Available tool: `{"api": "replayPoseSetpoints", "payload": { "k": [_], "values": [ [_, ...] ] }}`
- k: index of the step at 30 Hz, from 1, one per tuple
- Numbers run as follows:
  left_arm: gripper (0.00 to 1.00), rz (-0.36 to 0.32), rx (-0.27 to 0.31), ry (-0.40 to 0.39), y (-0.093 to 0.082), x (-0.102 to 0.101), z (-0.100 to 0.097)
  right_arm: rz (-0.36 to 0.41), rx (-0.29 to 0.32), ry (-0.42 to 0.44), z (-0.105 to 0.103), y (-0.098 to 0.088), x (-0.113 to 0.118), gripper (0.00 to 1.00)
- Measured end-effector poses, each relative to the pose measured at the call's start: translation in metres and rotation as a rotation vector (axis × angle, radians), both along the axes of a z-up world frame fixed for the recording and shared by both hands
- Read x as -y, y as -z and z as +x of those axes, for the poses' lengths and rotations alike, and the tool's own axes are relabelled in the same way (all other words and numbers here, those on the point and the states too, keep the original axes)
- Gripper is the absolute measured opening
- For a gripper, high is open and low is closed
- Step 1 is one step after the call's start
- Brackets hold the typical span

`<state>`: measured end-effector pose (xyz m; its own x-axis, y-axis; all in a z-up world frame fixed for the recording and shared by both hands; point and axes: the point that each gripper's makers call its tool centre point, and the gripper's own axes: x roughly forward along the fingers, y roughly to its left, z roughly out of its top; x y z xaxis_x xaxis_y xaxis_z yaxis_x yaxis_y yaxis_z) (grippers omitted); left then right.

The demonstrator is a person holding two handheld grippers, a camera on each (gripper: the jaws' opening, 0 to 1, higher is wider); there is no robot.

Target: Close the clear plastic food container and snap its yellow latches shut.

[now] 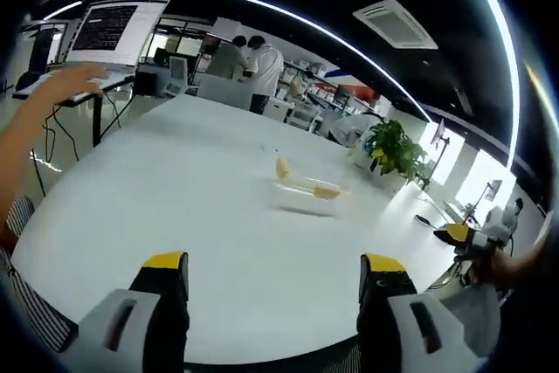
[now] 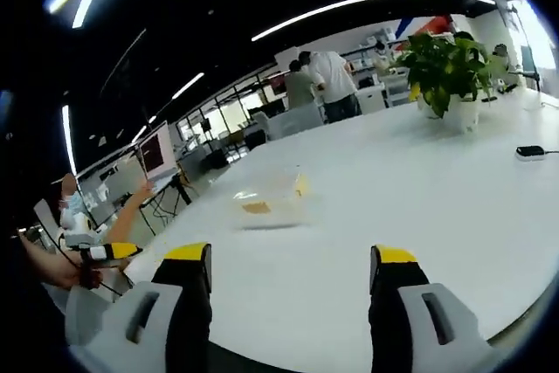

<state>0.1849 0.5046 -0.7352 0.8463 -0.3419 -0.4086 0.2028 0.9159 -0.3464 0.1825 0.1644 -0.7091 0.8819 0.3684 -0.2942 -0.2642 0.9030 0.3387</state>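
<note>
**A:** Ahead of the left gripper (image 1: 272, 279), what have we got in the left gripper view?

**B:** Its two yellow-tipped jaws stand wide apart with nothing between them, hovering over the near edge of a big white table (image 1: 157, 189). Well beyond the jaws, out toward the middle of the table and a touch toward the right jaw's side, sits the clear plastic food container (image 1: 307, 190). It's blurred, but yellow latches (image 1: 327, 191) show on it. I can't tell whether the lid is down.

**B:** Past the container, a potted plant (image 1: 390, 151) sits at the far side. Off beyond the right jaw, the other gripper (image 1: 467, 235) comes in, held by a hand; how far it's open can't be read from here. Beyond the left jaw, a person's arm (image 1: 39, 115) reaches toward a monitor (image 1: 118, 31), and two people (image 1: 247, 60) stand at the far end.

**A:** And the right gripper view?

**B:** Right gripper (image 2: 290, 280), same story: jaws spread wide, empty, over the table edge (image 2: 454, 207). The container (image 2: 269, 197) lies well ahead, slightly toward the left jaw's side, yellow showing at its latches (image 2: 300, 184). The plant (image 2: 447, 67) stands far off beyond the right jaw, with a small dark object (image 2: 529, 152) on the table near it. Beside the left jaw, the left gripper (image 2: 105, 252) pokes in, yellow tip visible.
</note>
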Motion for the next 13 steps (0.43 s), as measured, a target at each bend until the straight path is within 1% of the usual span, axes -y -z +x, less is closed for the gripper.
{"api": "replayPoseSetpoints", "payload": {
  "k": [1, 3, 6, 8, 10, 13],
  "values": [
    [0.77, -0.001, 0.007, -0.001, -0.0004, -0.0009, 0.0002, -0.012, 0.001, 0.002, -0.0005, 0.001, 0.0, 0.71],
    [0.76, -0.012, -0.007, -0.004, 0.004, -0.0022, -0.0006, -0.03, 0.011, -0.004, 0.0, 0.0013, -0.0013, 0.7],
    [0.74, -0.021, -0.018, -0.017, 0.0062, -0.0038, -0.0007, -0.064, 0.029, -0.048, -0.0021, 0.0037, -0.0073, 0.69],
    [0.74, -0.017, -0.02, -0.008, 0.0066, -0.0013, -0.0022, -0.078, 0.019, -0.057, -0.0025, 0.0056, -0.0093, 0.69],
    [0.73, -0.016, -0.024, 0.009, 0.0078, 0.002, -0.0029, -0.071, 0.007, -0.055, -0.0026, 0.0077, -0.0079, 0.69],
    [0.72, -0.002, -0.026, 0.01, 0.0095, 0.0005, -0.0022, -0.08, -0.004, -0.058, -0.0032, 0.0106, -0.008, 0.69]
  ]
}}
